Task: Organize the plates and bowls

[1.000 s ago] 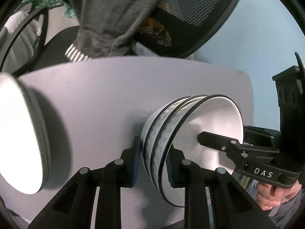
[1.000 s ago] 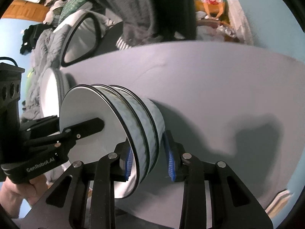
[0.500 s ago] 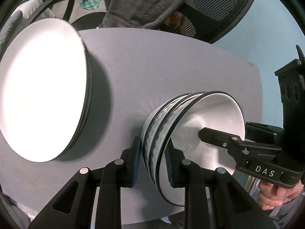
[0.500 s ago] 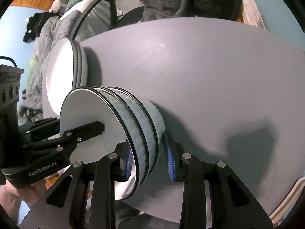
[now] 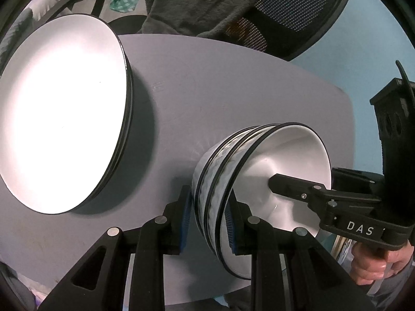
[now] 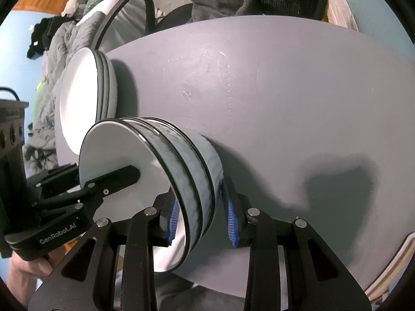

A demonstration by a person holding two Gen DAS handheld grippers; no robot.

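Partly hidden bowl stack (image 5: pixel 225 181), claws (image 5: pixel 207 220) clamped

Stack of three nested white bowls (image 5: pixel 259 181), black-rimmed, on my grey table; stack of white plates (image 5: pixel 62 119) just beside.

Bowls (image 5: pixel 220 202): three, nested in one stack
Plates (image 5: pixel 59 119): one stack; three dark rims can be counted
Tables (image 5: pixel 233 98): one, grey
Mesh office chairs (image 5: pixel 298 13): one
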